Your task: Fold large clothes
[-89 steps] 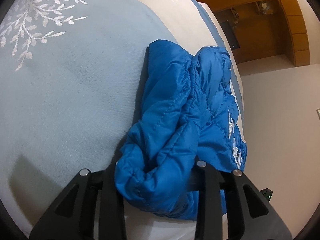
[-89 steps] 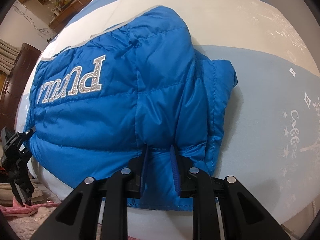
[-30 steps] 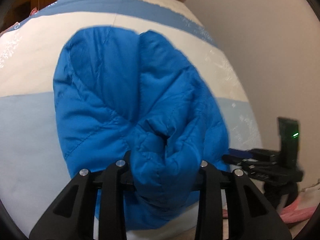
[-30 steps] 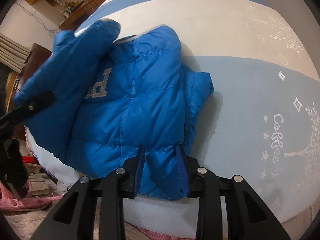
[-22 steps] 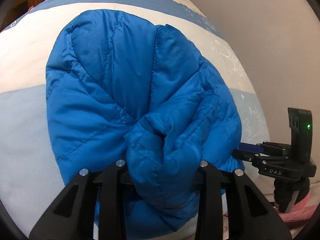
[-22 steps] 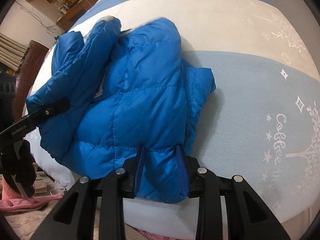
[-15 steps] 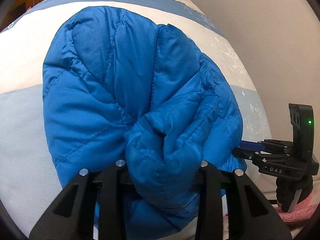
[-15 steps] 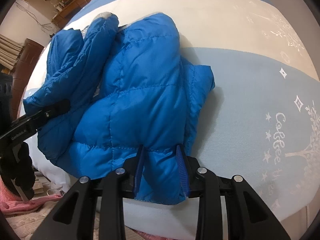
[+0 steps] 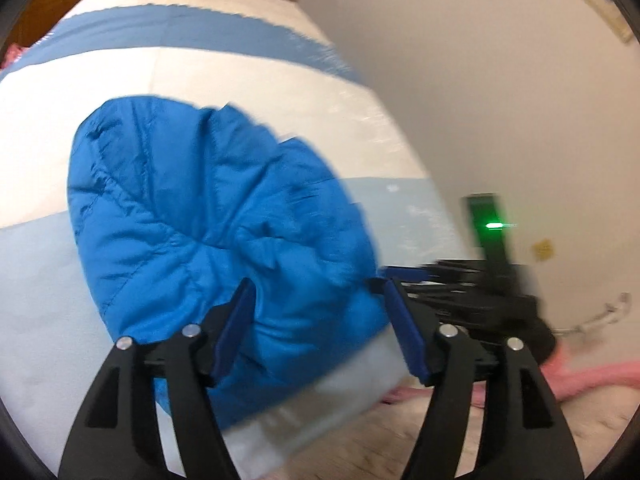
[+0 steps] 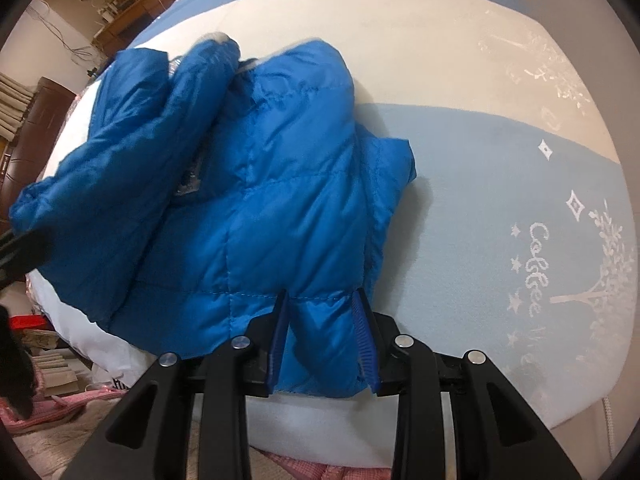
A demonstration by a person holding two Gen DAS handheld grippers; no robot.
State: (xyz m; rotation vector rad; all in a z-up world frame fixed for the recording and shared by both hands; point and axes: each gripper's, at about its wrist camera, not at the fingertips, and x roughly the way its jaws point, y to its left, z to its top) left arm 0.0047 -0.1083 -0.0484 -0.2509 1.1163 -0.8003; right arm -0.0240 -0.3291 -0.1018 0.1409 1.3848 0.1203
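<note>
Now that our left gripper [image 9: 316, 300] has just been spreading its jaws, the bunched fold it carried across is released: the blue pads stand clear on either side of the fabric, nothing pressed between them. A second ago that same bundle was clamped tight in it, so we judge this fold laid and the left hand free to pull away.

The bed [image 10: 500, 184] carries everything, its cover smooth and matte in broad bands of cream and pale blue, with a woven white tree and lettering toward its right edge. On it, at the near edge by the near left corner, lies the blue jacket [image 10: 280, 184]: puffy, quilted in stitched panels, slightly glossy, now doubled over into a rounded heap with one flap lying across the left half and hiding most of the silver lettering that showed three seconds ago.

Our right gripper [image 10: 322, 320] grips the hem at the near edge, its ribbed blue pads pinching a padded lobe, anchoring the jacket.
</note>
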